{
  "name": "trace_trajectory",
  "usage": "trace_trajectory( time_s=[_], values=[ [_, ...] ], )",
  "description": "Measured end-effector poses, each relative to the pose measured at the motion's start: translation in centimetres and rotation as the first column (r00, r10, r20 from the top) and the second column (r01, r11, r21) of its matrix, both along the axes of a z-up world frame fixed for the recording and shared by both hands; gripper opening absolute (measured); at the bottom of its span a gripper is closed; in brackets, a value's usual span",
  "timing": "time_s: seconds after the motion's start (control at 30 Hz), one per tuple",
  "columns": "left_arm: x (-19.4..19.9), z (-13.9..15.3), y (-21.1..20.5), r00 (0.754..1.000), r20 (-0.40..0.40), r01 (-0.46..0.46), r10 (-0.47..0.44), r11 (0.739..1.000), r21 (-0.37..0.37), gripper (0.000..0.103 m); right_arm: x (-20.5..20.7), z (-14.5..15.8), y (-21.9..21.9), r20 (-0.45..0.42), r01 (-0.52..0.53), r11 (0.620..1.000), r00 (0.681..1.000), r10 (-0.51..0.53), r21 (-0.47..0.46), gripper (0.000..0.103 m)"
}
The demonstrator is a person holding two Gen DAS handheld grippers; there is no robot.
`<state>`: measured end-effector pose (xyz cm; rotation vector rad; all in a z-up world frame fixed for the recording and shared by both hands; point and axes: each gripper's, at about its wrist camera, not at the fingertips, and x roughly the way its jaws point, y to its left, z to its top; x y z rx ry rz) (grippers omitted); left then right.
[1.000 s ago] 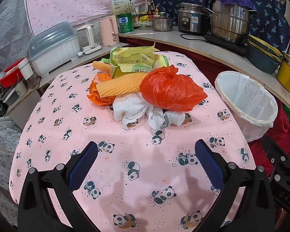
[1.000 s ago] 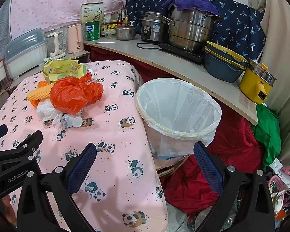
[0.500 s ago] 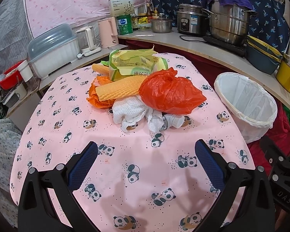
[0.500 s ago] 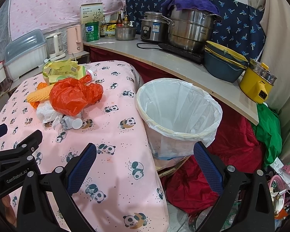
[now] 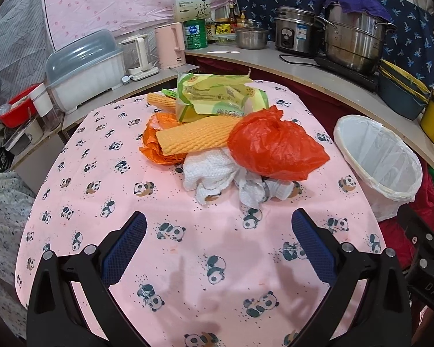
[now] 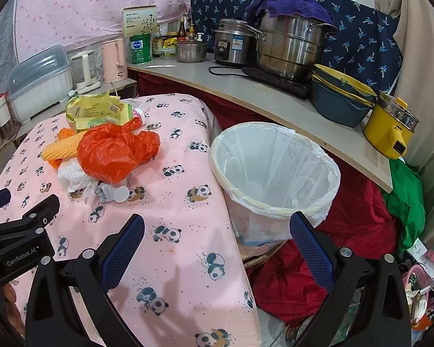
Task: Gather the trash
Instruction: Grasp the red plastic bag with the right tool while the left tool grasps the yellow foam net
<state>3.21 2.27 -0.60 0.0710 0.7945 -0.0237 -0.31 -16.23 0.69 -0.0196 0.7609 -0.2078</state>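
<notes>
Both grippers, left and right, spread wide, empty, advanced slightly toward table's far edge. Crumpled red plastic bag atop untouched trash heap mid-table; white-lined round bin beside right edge. No pickup started.

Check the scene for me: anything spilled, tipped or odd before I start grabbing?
Nothing spilled. The trash sits in one heap on the table: red bag on top, small white bottle lying on its side beneath. The bin beside the table leans slightly.

Bright, even indoor light, soft shadows, sharp focus, strong fisheye bending at edges
</notes>
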Motion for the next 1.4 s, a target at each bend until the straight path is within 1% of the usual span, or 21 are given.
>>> trace_trajectory(
  time_s=[0.17, 0.3, 0.4, 0.53, 0.57, 0.7, 0.87, 0.9, 0.93, 0.97, 1.03, 1.07, 1.13, 1.23, 1.33, 1.4],
  values=[
    [1.5, 0.2, 2.1, 0.999, 0.009, -0.031, 0.031, 0.999, -0.010, 0.096, 2.0, 0.6, 1.4, 0.006, -0.035, 0.999, 0.999, 0.034, 0.009, 0.096],
    [3.1, -0.2, 4.3, 0.998, -0.003, -0.066, 0.066, 0.998, -0.018, 0.096, 4.3, 0.5, 3.1, 0.001, -0.076, 0.996, 0.997, 0.076, 0.041, 0.096],
    [4.3, -0.4, 5.9, 0.996, -0.011, -0.094, 0.093, 0.995, -0.030, 0.096, 6.1, -0.1, 4.8, -0.014, -0.110, 0.993, 0.994, 0.110, 0.033, 0.096],
    [5.7, -0.3, 8.0, 0.994, -0.004, -0.112, 0.112, 0.992, -0.057, 0.096, 8.3, -0.7, 6.8, -0.023, -0.160, 0.985, 0.987, 0.162, 0.070, 0.094],
    [6.1, -0.2, 8.5, 0.994, -0.002, -0.112, 0.112, 0.991, -0.069, 0.096, 8.9, -0.8, 7.4, -0.024, -0.169, 0.983, 0.985, 0.171, 0.067, 0.094],
    [7.4, -0.5, 10.2, 0.991, -0.009, -0.131, 0.131, 0.987, -0.096, 0.096, 11.1, -1.7, 9.1, -0.048, -0.189, 0.980, 0.980, 0.192, 0.057, 0.094],
    [8.5, -1.2, 11.4, 0.989, -0.024, -0.149, 0.147, 0.980, -0.132, 0.096, 13.3, -3.1, 10.2, -0.080, -0.200, 0.976, 0.975, 0.207, 0.081, 0.093],
    [8.7, -1.2, 11.4, 0.989, -0.028, -0.148, 0.146, 0.979, -0.138, 0.096, 13.7, -3.4, 10.3, -0.088, -0.202, 0.975, 0.974, 0.210, 0.089, 0.088],
    [8.9, -1.3, 11.5, 0.990, -0.032, -0.144, 0.140, 0.978, -0.148, 0.096, 14.0, -3.7, 10.4, -0.096, -0.205, 0.974, 0.972, 0.215, 0.098, 0.080],
    [9.0, -1.3, 11.4, 0.990, -0.034, -0.137, 0.134, 0.978, -0.157, 0.096, 14.2, -3.9, 10.4, -0.104, -0.207, 0.973, 0.970, 0.217, 0.103, 0.075],
    [9.4, -1.3, 11.3, 0.992, -0.038, -0.123, 0.119, 0.977, -0.174, 0.096, 14.3, -4.2, 10.2, -0.107, -0.215, 0.969, 0.968, 0.228, 0.125, 0.056],
    [9.6, -1.4, 11.0, 0.993, -0.041, -0.112, 0.106, 0.977, -0.184, 0.096, 14.2, -4.2, 10.0, -0.104, -0.214, 0.967, 0.968, 0.230, 0.140, 0.054],
    [10.1, -1.4, 10.5, 0.995, -0.051, -0.096, 0.087, 0.976, -0.196, 0.096, 14.1, -4.0, 9.6, -0.093, -0.215, 0.965, 0.969, 0.230, 0.153, 0.046],
    [10.8, -1.6, 9.3, 0.997, -0.053, -0.063, 0.053, 0.978, -0.199, 0.096, 13.6, -3.2, 8.9, -0.063, -0.206, 0.967, 0.974, 0.218, 0.152, 0.042],
    [11.7, -1.9, 8.1, 0.998, -0.056, -0.028, 0.017, 0.981, -0.191, 0.096, 13.3, -2.4, 8.0, -0.042, -0.185, 0.974, 0.981, 0.192, 0.134, 0.041],
    [12.2, -2.4, 7.4, 0.998, -0.062, -0.021, 0.010, 0.984, -0.179, 0.095, 13.2, -2.1, 7.2, -0.035, -0.166, 0.978, 0.984, 0.172, 0.129, 0.041]
  ],
)
